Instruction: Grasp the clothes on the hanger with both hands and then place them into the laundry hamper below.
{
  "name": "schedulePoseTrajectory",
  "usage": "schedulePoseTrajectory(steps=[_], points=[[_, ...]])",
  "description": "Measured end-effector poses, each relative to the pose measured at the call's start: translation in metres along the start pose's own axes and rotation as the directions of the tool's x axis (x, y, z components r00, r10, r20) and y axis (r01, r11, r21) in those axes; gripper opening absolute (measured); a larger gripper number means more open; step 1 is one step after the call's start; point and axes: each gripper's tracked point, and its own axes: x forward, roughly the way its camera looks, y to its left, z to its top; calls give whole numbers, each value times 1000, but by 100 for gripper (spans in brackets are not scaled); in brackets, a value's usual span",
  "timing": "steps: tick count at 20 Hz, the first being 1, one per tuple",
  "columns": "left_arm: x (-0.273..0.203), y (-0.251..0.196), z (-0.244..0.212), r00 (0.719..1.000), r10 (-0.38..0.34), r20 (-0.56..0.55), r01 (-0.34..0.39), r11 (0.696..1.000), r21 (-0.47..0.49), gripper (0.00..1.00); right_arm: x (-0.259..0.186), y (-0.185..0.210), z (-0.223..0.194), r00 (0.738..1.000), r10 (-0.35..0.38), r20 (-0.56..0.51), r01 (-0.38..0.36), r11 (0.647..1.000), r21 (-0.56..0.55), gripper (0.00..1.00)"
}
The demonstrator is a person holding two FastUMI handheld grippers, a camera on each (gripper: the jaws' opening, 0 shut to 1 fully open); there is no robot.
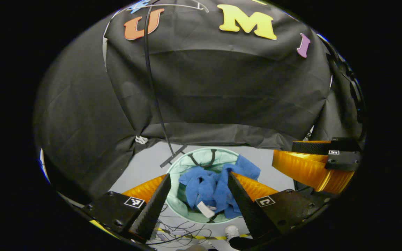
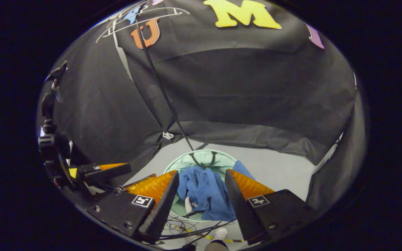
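A blue garment [image 1: 208,190] lies crumpled inside the round mint-green hamper [image 1: 173,167] on the floor, one corner draped over its right rim. My left gripper [image 1: 198,175] hovers open above it, nothing between its fingers. To its right, one of the right gripper's fingers [image 1: 309,169] reaches in at about the same height. In the right gripper view the same blue garment [image 2: 204,190] fills the hamper [image 2: 183,158], and my right gripper [image 2: 201,172] stands open over it, holding nothing. A white wire hanger [image 2: 141,17] hangs bare near the top.
A thin black pole [image 1: 154,94] runs from the hanger down to a flat base [image 1: 173,156] beside the hamper. Loose cables [image 1: 180,232], striped tape and a white shoe [image 1: 231,230] lie on the grey floor in front. Black cloth walls surround the space.
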Motion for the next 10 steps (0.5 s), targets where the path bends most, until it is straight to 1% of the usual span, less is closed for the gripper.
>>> schedulePoseTrajectory(steps=[2, 3, 6, 8, 10], points=[[-15, 6, 6, 1000, 0, 22, 0, 1000, -2, 100, -21, -3, 9, 999, -20, 31, 21, 999, -27, 85], [-24, 9, 11, 999, 3, 35, -3, 1000, -7, 100, -31, 0, 14, 998, -15, 56, 16, 999, -29, 85], [-59, 22, 25, 995, 12, 96, -11, 1000, -3, 99, -76, 0, 35, 990, -31, 138, 35, 999, -27, 85], [-94, 30, 43, 988, 18, 155, -19, 1000, 8, 99, -113, 3, 55, 977, -46, 207, 50, 999, -12, 85], [-127, 36, 66, 974, 24, 226, -27, 1000, 14, 99, -156, 10, 73, 957, -59, 284, 63, 998, -5, 85]])
